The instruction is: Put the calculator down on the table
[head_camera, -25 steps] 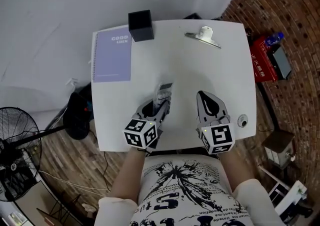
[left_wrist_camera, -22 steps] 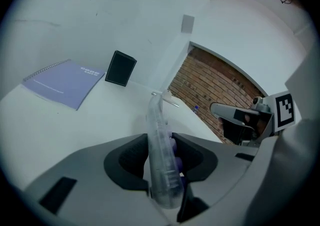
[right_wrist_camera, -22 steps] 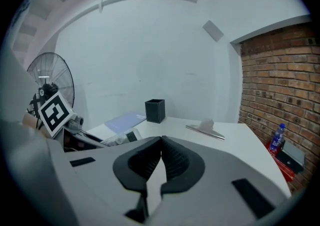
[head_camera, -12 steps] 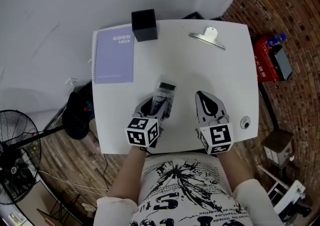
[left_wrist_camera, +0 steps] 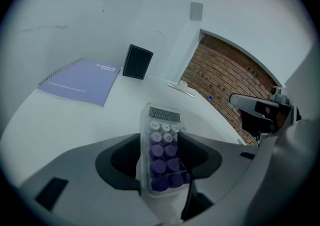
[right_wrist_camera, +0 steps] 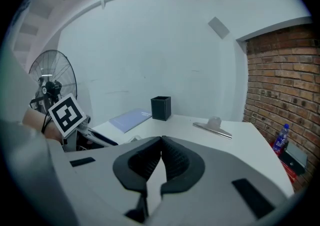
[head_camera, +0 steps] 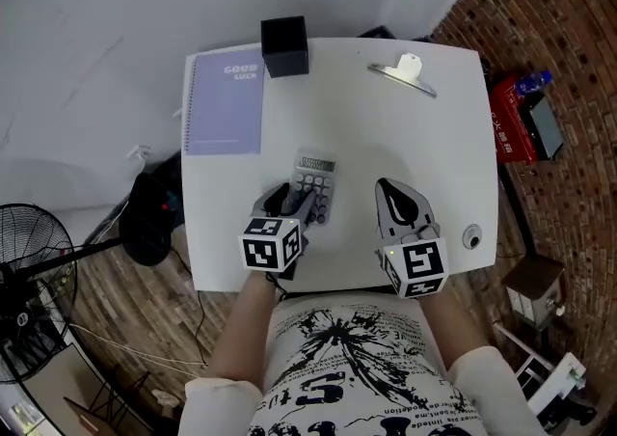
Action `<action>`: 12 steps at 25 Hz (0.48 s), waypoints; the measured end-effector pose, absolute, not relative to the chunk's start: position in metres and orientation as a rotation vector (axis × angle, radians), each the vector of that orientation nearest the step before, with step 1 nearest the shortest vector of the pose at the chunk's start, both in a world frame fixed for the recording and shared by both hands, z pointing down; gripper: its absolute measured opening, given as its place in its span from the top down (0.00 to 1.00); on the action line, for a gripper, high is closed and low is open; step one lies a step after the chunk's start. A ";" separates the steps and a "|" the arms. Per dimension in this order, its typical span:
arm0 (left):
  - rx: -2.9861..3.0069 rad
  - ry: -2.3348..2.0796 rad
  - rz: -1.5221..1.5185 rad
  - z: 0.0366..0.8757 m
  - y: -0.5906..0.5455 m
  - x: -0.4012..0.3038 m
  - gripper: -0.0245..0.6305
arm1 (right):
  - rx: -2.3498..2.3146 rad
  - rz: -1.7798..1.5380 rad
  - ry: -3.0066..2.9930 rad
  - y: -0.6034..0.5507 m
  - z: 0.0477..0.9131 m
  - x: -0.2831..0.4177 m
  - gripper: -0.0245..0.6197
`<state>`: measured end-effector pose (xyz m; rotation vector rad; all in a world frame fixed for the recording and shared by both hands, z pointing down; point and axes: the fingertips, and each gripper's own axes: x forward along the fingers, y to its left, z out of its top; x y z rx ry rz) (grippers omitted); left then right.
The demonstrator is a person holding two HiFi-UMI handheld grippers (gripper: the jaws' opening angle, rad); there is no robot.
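Reporter: Down from its edge-on tilt of a second ago, the calculator (head_camera: 315, 187) now lies keys-up on the white desk (head_camera: 386, 135). We see the left claw (left_wrist_camera: 161, 159) lower with it, its jaws opening and the calculator's near end between them.

Editor: Do we call it released?

Reporter: We do. The pads look clear of its sides, though we cannot tell whether that near end rests on the desk or on the claw's body. The right claw (right_wrist_camera: 161, 145) hangs just beside it, jaws closed on nothing.

Editor: What do we flag as the risk?

Reporter: Withdrawal, chiefly. We judge that a pull straight back, with the casing between the jaws, can snag it and drag it toward the desk's near edge, which is close behind the claw. A lift before the jaws are clear can tip the near end up and let it drop with a knock.

Editor: Anything else in harm's way?

Reporter: Little. We place the purple notebook (head_camera: 225, 104), the black box (head_camera: 285, 45) and the silver clip (head_camera: 402, 73) well apart from it, toward the far side. Only a wide sweep of the right claw comes near the calculator.
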<state>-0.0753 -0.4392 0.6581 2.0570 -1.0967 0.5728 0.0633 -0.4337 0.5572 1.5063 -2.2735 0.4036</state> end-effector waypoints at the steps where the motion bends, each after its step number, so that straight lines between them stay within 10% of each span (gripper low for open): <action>1: 2.062 -1.100 0.582 0.656 -0.438 -0.075 0.61 | 1.508 0.404 -2.277 -0.432 0.555 0.064 0.94; 12: 2.376 -1.205 0.594 0.543 -0.430 -0.065 0.73 | 1.524 0.352 -2.351 -0.420 0.504 0.081 0.94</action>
